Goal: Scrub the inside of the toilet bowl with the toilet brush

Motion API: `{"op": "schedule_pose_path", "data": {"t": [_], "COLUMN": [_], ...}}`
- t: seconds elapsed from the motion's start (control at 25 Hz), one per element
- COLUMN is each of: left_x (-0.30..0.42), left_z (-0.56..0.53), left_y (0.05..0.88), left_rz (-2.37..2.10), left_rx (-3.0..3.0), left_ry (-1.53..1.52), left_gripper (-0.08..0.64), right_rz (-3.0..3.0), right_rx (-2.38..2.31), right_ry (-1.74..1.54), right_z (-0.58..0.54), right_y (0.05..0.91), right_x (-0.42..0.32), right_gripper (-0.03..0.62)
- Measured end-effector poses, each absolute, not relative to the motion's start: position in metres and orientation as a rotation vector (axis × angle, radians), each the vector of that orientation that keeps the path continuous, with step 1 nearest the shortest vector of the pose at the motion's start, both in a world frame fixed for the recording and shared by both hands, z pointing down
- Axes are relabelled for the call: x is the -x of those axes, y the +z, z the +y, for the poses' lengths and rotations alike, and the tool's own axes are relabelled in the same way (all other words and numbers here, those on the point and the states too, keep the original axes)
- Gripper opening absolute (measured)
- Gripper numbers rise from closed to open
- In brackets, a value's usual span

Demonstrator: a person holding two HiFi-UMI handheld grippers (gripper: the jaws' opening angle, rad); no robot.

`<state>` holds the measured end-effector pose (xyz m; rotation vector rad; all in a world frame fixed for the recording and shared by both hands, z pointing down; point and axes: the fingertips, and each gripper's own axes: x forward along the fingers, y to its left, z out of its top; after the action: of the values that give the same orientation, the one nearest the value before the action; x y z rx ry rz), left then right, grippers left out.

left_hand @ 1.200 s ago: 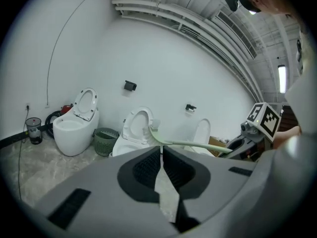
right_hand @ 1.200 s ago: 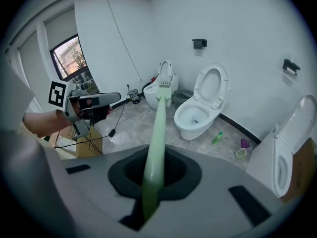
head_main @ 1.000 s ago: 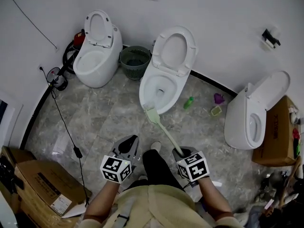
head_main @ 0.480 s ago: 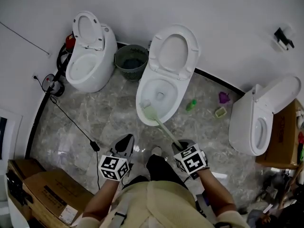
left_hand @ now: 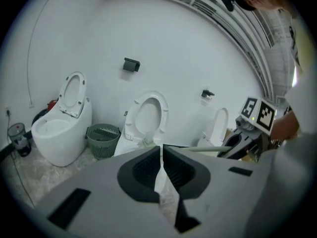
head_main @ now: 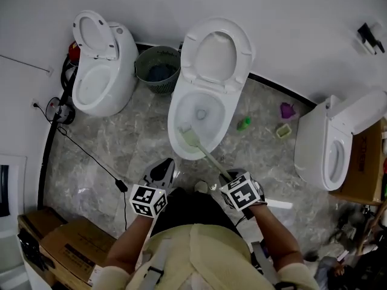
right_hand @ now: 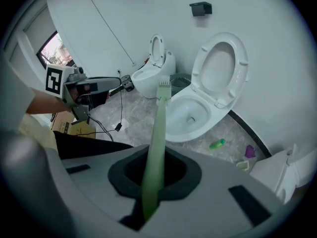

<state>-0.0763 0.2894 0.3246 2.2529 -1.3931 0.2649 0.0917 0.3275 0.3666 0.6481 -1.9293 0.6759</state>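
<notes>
The middle toilet [head_main: 208,53] stands with lid and seat raised, its bowl [head_main: 199,110] open. A pale green toilet brush [head_main: 202,153] slants from my right gripper [head_main: 225,179] up to the bowl, and its head [head_main: 188,136] is over the front left of the bowl's inside. Whether the head touches the porcelain I cannot tell. In the right gripper view the jaws are shut on the brush handle [right_hand: 156,148], with the bowl [right_hand: 190,114] beyond. My left gripper [head_main: 164,167] hangs lower left of the bowl, shut on nothing [left_hand: 161,152].
A second toilet [head_main: 97,71] stands at the left with a green waste basket [head_main: 157,71] beside it. A third toilet [head_main: 329,144] is at the right. A green bottle [head_main: 243,124], a purple object [head_main: 287,110] and a small cup [head_main: 283,130] lie on the floor. A cable [head_main: 91,156] and cardboard boxes [head_main: 60,246] sit lower left.
The person has stepped closer to the middle toilet. The brush head has gone from in front of the bowl's rim to over the inside of the bowl. Both grippers stay shut.
</notes>
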Motion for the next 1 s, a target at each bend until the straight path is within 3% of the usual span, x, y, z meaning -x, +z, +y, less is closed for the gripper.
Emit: {"op": "schedule_pose_path", "data": {"t": [0.6,1.0], "left_x": [0.098,0.125], "left_z": [0.153,0.099], "left_y": [0.388,0.453], "left_rz": [-1.043,-0.803], "left_rx": [-2.398,-2.358], "left_ry": [0.485,0.627], "left_gripper": [0.025,0.011], "right_rz": [-1.723,-1.552], "right_rx": [-0.789,-0.872], "right_ry": [0.951,1.168], "right_z": [0.208,0.191], "right_y": [0.442,0.513], "right_x": [-0.038,-0.002], "right_gripper": [0.029,0.029]}}
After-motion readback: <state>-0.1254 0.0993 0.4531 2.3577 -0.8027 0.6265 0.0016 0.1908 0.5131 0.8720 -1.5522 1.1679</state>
